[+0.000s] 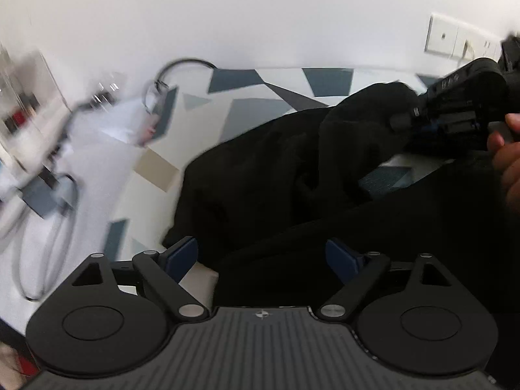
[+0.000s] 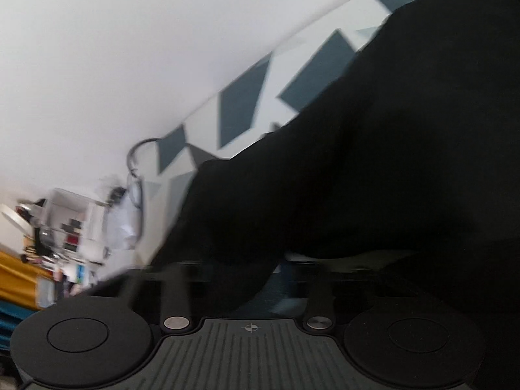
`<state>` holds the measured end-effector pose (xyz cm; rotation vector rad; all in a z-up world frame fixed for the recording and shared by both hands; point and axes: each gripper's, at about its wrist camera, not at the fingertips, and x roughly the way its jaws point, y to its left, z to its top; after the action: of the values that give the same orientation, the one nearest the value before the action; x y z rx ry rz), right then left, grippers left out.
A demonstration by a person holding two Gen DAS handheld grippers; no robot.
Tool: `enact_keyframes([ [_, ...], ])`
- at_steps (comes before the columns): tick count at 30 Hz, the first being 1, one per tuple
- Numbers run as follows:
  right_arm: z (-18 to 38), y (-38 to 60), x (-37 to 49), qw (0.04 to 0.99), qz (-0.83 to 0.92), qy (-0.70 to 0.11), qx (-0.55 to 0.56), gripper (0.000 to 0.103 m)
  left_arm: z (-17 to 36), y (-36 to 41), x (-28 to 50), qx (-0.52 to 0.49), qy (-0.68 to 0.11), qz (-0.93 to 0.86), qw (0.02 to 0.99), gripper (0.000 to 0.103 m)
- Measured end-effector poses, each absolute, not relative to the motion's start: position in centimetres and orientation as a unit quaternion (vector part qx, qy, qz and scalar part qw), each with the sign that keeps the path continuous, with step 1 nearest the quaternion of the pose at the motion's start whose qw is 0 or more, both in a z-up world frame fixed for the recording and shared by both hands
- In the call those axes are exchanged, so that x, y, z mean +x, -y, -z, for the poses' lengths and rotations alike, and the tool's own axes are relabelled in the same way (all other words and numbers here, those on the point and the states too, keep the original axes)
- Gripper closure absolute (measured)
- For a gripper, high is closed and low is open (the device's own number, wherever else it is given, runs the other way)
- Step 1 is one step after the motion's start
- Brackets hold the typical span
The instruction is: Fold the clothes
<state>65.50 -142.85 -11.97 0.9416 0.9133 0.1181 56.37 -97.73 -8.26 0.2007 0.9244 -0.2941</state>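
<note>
The white wall (image 1: 260, 16) is filling the whole background, and below it the geometric-patterned surface (image 1: 247, 97), white with grey-blue and beige shapes, is spreading out under everything; whether it is a bed or a table I cannot tell. The black garment (image 1: 276, 178) is lying bunched and creased across the right half of that surface, its near edge running under my left jaws, and it is filling most of the right wrist view (image 2: 357, 162) as a dark mass draped down over my right jaws. My left gripper (image 1: 261, 253) is hanging tilted down over the garment's near left corner with its jaws standing wide apart, the blue pads (image 1: 183, 253) gripping nothing, cloth lying between and below them. My right gripper (image 1: 412, 120) is reaching in from the right in the left wrist view, a hand (image 1: 507, 162) behind it, its tips buried in a raised fold of the black garment; its jaws are drawn together, and the cloth appears to be pinched there, though blur and darkness are hiding the pads themselves. At the left edge a blurred clutter of white items and a looping dark cable (image 1: 182, 65) is sitting by the wall. A white wall socket plate (image 1: 445, 37) is showing at upper right.
</note>
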Motion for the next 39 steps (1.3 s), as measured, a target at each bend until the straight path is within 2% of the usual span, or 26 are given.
enact_keyframes([
  [3, 9.8, 143.4, 64.7, 0.817, -0.064, -0.337, 0.463, 0.099, 8.5, 96.8, 57.6, 0.044, -0.458, 0.171, 0.872, 0.014],
  [10, 4.4, 148.3, 59.6, 0.826, -0.027, -0.182, 0.533, 0.099, 7.8, 101.8, 59.2, 0.085, -0.426, 0.233, 0.87, 0.011],
  [14, 2.9, 150.3, 56.9, 0.815, -0.011, -0.143, 0.561, 0.099, 7.5, 106.4, 59.1, 0.115, -0.4, 0.283, 0.864, 0.011],
  [18, 1.6, 150.5, 55.1, 0.821, -0.001, -0.134, 0.555, 0.099, 8.5, 111.3, 58.6, 0.196, -0.358, 0.306, 0.86, 0.009],
  [20, 1.5, 151.4, 53.9, 0.814, 0.0, -0.129, 0.566, 0.099, 10.1, 113.0, 59.6, 0.223, -0.378, 0.296, 0.849, 0.01],
  [21, 1.6, 151.6, 53.7, 0.811, 0.002, -0.126, 0.571, 0.099, 10.8, 113.4, 60.1, 0.225, -0.387, 0.288, 0.847, 0.013],
  [22, 1.6, 151.8, 53.5, 0.81, 0.004, -0.123, 0.574, 0.099, 11.3, 113.6, 60.6, 0.222, -0.394, 0.275, 0.849, 0.037],
  [23, 1.5, 152.0, 53.3, 0.811, 0.007, -0.123, 0.572, 0.099, 11.7, 113.4, 61.3, 0.212, -0.404, 0.256, 0.852, 0.079],
  [24, 1.3, 152.2, 53.2, 0.813, 0.009, -0.123, 0.569, 0.099, 11.6, 112.8, 61.7, 0.19, -0.413, 0.243, 0.857, 0.095],
  [27, 0.6, 153.0, 52.3, 0.826, 0.019, -0.139, 0.546, 0.099, 9.9, 110.2, 61.6, 0.115, -0.41, 0.22, 0.878, 0.097],
  [33, -0.4, 152.0, 52.5, 0.849, 0.015, -0.184, 0.495, 0.099, 2.3, 103.8, 56.0, 0.063, -0.318, 0.178, 0.929, 0.097],
  [36, -1.9, 149.6, 54.5, 0.867, -0.022, -0.2, 0.455, 0.099, -1.2, 100.4, 54.3, 0.029, -0.299, 0.163, 0.94, 0.097],
  [39, -2.8, 146.6, 58.5, 0.876, -0.062, -0.201, 0.433, 0.099, -4.0, 98.1, 55.8, 0.02, -0.295, 0.137, 0.946, 0.097],
])
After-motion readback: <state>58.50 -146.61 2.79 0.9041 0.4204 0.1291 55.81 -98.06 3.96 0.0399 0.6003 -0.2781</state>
